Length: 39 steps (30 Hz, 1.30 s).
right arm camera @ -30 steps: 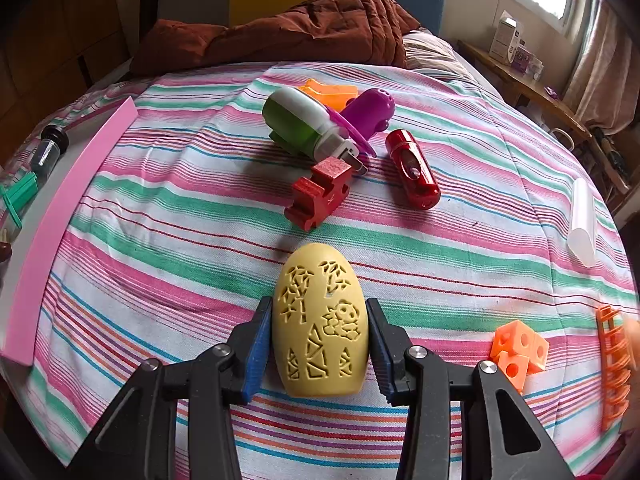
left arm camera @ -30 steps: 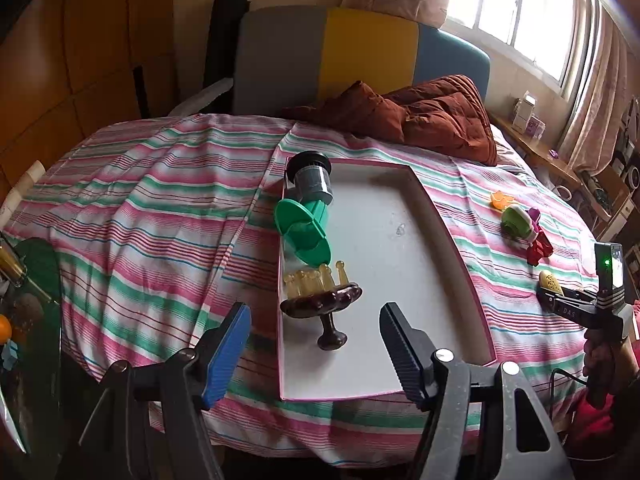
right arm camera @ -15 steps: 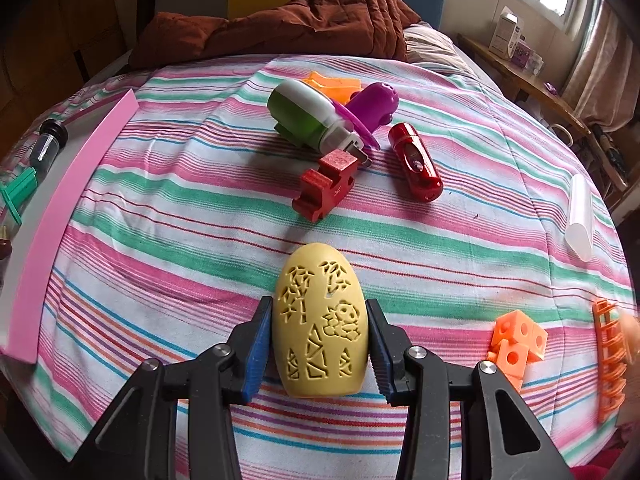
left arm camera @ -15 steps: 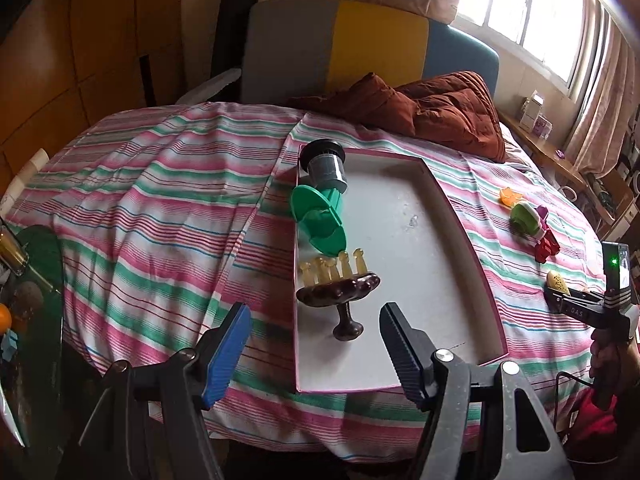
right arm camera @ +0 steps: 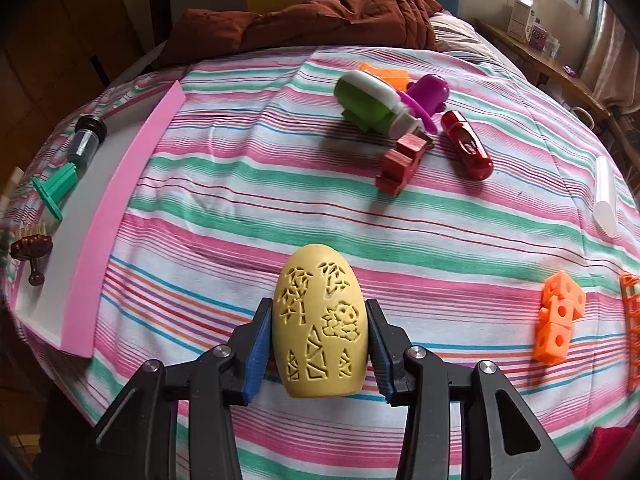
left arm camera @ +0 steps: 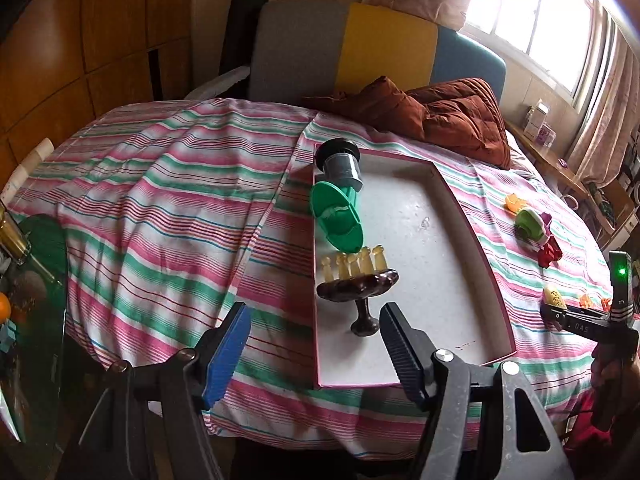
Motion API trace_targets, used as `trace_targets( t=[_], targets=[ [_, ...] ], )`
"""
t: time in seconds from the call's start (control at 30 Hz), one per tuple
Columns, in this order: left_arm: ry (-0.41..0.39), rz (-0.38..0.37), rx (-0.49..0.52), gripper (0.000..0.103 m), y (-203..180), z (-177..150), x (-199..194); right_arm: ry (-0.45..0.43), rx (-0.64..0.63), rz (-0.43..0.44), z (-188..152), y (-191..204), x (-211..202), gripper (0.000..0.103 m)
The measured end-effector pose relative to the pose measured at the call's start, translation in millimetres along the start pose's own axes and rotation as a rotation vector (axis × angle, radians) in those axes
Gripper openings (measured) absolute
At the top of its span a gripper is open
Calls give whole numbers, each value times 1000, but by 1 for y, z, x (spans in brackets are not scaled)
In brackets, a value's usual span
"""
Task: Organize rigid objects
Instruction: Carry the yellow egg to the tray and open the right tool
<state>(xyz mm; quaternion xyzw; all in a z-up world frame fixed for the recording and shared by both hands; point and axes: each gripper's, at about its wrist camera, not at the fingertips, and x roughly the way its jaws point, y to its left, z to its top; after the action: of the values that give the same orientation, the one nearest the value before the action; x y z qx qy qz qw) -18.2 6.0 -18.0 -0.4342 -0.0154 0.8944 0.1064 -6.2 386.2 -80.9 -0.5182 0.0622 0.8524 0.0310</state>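
My right gripper is shut on a yellow carved egg, held above the striped bedspread. From the left wrist view the same egg shows small at the far right in that gripper. My left gripper stands open and holds nothing, hovering over the near end of the pink-rimmed tray. Along the tray's left side lie a dark cylinder, a green plastic piece and a brown comb-like piece with yellow pegs. Loose on the bed lie a green-and-white object, a purple piece, a red block and a red tube.
Orange linked cubes and an orange rack lie at the right. A white tube rests near the bed's right edge. A rust-brown quilt is bunched at the headboard. A glass side table stands at the left.
The right gripper has drifted sideways with the egg, so the tray now shows more at its left. The left view has shifted slightly; its jaws stay open.
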Motion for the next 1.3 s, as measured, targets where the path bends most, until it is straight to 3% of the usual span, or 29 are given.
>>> trace_targets(
  t=[0.33,0.6,0.97,1.17,1.3],
  targets=[
    [-23,15,-45,68,17,0,-4,-89,-13,147,10,52,-32,44],
    [-24,21,-73,68,28,1,-4,-158,-158,251,18,130,-55,44],
    [-23,31,-90,68,37,-2,-4,-64,-301,289,5,211,-20,45],
    [-21,35,-84,68,37,-2,-3,6,-308,287,-2,232,9,44],
    [-21,40,-79,68,36,-3,-2,0,-323,296,-6,237,11,46]
  ],
)
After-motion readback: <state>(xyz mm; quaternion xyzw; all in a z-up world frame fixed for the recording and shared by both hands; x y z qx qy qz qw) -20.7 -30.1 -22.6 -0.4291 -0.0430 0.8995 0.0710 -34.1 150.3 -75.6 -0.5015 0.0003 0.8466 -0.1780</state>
